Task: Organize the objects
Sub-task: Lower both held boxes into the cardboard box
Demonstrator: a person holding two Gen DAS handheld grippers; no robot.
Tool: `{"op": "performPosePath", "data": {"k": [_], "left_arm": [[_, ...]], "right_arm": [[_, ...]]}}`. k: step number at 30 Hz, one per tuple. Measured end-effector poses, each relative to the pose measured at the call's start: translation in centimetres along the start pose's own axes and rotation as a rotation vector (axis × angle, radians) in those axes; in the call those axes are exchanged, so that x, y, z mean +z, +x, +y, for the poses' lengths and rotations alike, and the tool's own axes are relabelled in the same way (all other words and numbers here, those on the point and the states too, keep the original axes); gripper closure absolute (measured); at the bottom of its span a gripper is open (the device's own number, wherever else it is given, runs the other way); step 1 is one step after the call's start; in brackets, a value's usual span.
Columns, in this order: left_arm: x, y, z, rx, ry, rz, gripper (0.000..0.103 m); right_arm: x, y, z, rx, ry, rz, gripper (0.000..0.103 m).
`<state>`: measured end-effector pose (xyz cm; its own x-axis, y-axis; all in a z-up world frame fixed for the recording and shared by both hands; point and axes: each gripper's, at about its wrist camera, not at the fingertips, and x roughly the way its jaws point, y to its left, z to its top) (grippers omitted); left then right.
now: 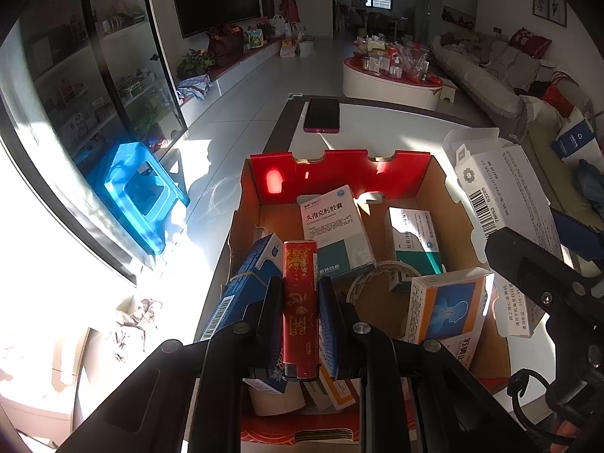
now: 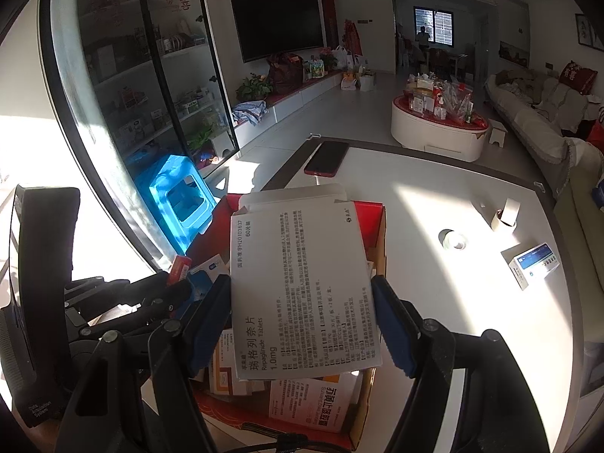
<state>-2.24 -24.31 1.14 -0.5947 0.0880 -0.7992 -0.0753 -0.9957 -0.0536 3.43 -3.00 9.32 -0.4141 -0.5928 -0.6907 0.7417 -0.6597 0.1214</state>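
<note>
A dark phone (image 1: 321, 115) in a red case lies at the far edge of the white table (image 2: 434, 204). Beyond it — a blue plastic stool (image 1: 139, 196), a wall-mounted television (image 2: 277, 15), a round coffee table (image 2: 438, 132) and a pale sofa (image 1: 487, 75).
</note>
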Motion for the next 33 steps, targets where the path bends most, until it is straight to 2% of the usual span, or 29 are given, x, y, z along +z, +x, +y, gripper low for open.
{"op": "performPosePath", "data": {"k": [6, 19, 33], "left_arm": [[0.2, 1.6, 0.0, -0.004, 0.005, 0.021, 0.083], [0.4, 2.6, -0.1, -0.006, -0.002, 0.034, 0.083], [-2.7, -1.4, -1.2, 0.006, -0.005, -0.032, 0.083]], "right_arm": [[0.7, 2.6, -0.5, -0.017, 0.006, 0.037, 0.030], [0.8, 4.3, -0.6, -0.012, 0.018, 0.052, 0.030], [-3.4, -1.0, 0.4, -0.023, 0.023, -0.040, 0.030]]}}
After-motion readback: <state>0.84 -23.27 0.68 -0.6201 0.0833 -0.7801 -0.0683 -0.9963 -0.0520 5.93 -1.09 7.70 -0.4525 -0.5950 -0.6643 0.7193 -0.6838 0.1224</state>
